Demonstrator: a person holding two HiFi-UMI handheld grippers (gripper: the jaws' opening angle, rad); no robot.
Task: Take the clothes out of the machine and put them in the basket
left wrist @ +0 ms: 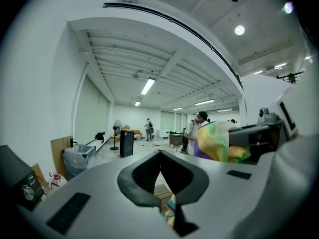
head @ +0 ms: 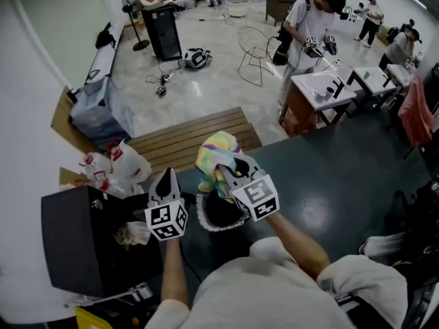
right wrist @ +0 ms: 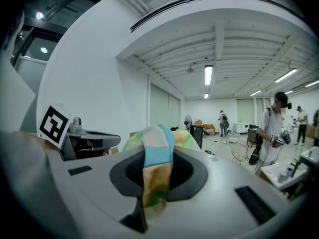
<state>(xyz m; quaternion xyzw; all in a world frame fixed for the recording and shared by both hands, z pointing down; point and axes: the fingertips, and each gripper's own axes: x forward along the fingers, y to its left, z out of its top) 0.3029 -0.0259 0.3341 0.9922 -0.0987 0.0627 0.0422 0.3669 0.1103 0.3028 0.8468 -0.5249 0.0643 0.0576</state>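
A pastel multicoloured cloth [head: 216,155] hangs bunched from my right gripper [head: 228,171], which is shut on it. Under it stands a dark round basket with a pale frilled rim [head: 201,216]. In the right gripper view the cloth [right wrist: 154,168] is pinched between the pads and drapes down over them. My left gripper [head: 167,178] is just left of the basket, shut with nothing in it. In the left gripper view its pads meet at the tips [left wrist: 160,156], and the cloth [left wrist: 217,141] shows to the right. A dark box-like machine [head: 72,238] sits at the lower left.
Plastic bags [head: 113,166] lie beside the machine. A wooden slatted platform [head: 192,139] lies beyond the basket. A person [head: 309,26] stands at a white table [head: 322,88] at the upper right. A wire frame [head: 254,53] and a black cabinet [head: 162,29] stand further off.
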